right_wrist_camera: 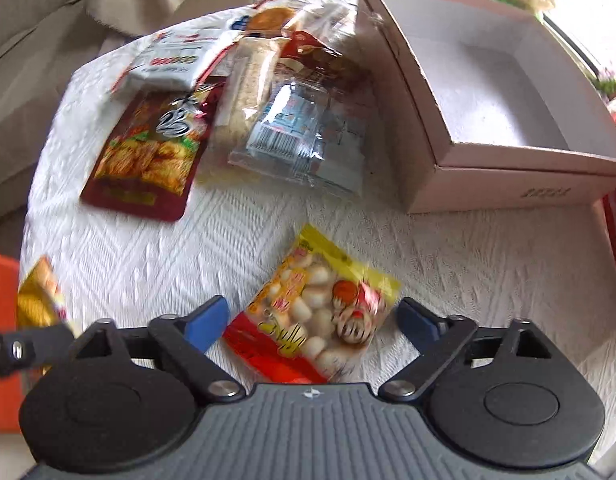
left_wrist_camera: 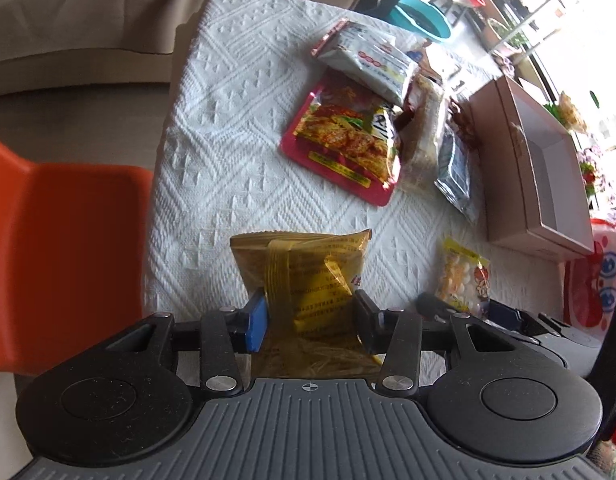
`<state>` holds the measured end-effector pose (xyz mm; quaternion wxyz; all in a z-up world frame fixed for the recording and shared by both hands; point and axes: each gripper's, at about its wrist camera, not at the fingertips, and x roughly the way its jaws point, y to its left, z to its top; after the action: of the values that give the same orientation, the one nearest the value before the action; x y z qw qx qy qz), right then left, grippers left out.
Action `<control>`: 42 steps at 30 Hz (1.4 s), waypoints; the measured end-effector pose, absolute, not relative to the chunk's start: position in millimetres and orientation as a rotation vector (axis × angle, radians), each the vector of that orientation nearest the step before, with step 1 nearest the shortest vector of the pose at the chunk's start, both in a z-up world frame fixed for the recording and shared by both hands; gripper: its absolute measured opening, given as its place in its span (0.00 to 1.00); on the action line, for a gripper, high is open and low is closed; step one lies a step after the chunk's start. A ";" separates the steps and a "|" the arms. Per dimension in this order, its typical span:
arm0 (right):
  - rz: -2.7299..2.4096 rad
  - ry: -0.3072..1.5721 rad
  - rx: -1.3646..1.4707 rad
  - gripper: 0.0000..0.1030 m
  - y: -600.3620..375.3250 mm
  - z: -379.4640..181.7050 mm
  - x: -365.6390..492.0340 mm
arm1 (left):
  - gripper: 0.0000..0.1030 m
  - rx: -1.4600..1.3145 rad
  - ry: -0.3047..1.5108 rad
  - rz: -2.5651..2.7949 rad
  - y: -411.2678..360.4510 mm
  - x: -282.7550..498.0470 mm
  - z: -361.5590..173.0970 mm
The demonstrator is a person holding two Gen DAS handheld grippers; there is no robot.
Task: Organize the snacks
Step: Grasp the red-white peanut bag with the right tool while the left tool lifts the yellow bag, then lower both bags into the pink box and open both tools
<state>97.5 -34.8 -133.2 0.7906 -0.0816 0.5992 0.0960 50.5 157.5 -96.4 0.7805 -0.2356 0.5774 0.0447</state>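
Left gripper: clamped on the gold snack packet, held above the white tablecloth.
Right gripper: jaws apart, yellow candy bag lying between them, contact not discernible.
Cardboard box: open, beside the snack pile.

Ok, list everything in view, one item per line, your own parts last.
gold packet: one, gold, near edge of the cloth, clamped in the left tool
yellow packet: one, yellow and red, on the cloth before the box
red pouch: one, red, mid-cloth
white packet: one, white, overlapping the pouch's far end
clear packets: at least two, see-through, between pouch and box
box: one, tan outside, white inside, open, right side
cloth: one, white, under everything
chair: one, orange, left
bowl: one, teal, beyond the table
left tool: pinching the gold packet
right tool: jaws apart, straddling the yellow packet
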 end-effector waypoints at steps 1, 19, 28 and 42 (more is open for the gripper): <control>0.248 1.290 -0.209 0.66 -40.3 -128.0 89.9 | 0.49 -0.491 1.256 0.077 152.2 50.3 -95.2; 0.263 1.164 -0.230 0.60 -171.3 -21.0 64.7 | 0.49 -0.412 0.886 -0.370 -11.5 184.5 44.1; 0.219 1.029 -0.197 0.60 -194.2 5.8 94.1 | 0.48 -0.409 0.934 -0.304 -9.3 212.0 21.4; 0.238 0.862 -0.276 0.60 -169.7 8.2 190.4 | 0.48 -0.297 1.076 -0.116 36.6 191.4 -15.9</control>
<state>190.4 -169.7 8.2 0.8926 -0.1329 0.4153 0.1148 191.4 36.6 -15.9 0.8466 -0.1406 0.5104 -0.0550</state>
